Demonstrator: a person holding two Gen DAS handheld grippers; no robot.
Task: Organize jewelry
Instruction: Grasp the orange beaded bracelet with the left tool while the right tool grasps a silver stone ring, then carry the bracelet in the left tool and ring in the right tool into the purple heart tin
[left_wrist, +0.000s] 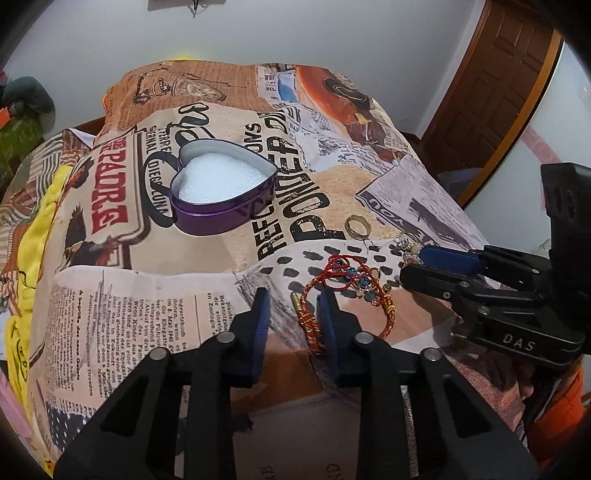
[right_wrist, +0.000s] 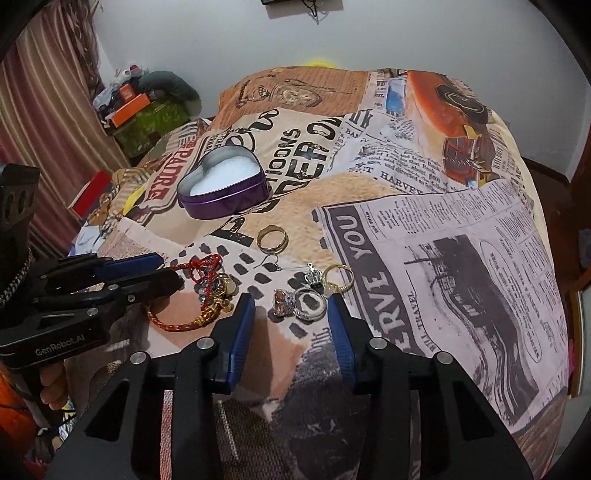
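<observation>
Left claw (left_wrist: 291, 295) | I'm seeing it standing open beside red bracelet (left_wrist: 314, 325) | right claw (right_wrist: 291, 302) standing open around silver ring (right_wrist: 308, 304) on bed (right_wrist: 461, 258)

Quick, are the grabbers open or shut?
Left gripper: open, red bracelet beside one finger, not gripped.
Right gripper: open around silver rings, not gripped.

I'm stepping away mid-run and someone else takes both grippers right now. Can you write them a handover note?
Left gripper: open, fingers straddling one end of the red bracelet, not gripping it.
Right gripper: open, fingers either side of the jewelled silver ring, not gripping it.
Heart tin: open, only white foam inside.
Gold band, crown charm and other small pieces lie loose on the cloth.
Done: nothing stowed yet.
Left: every piece into the tin.
</observation>
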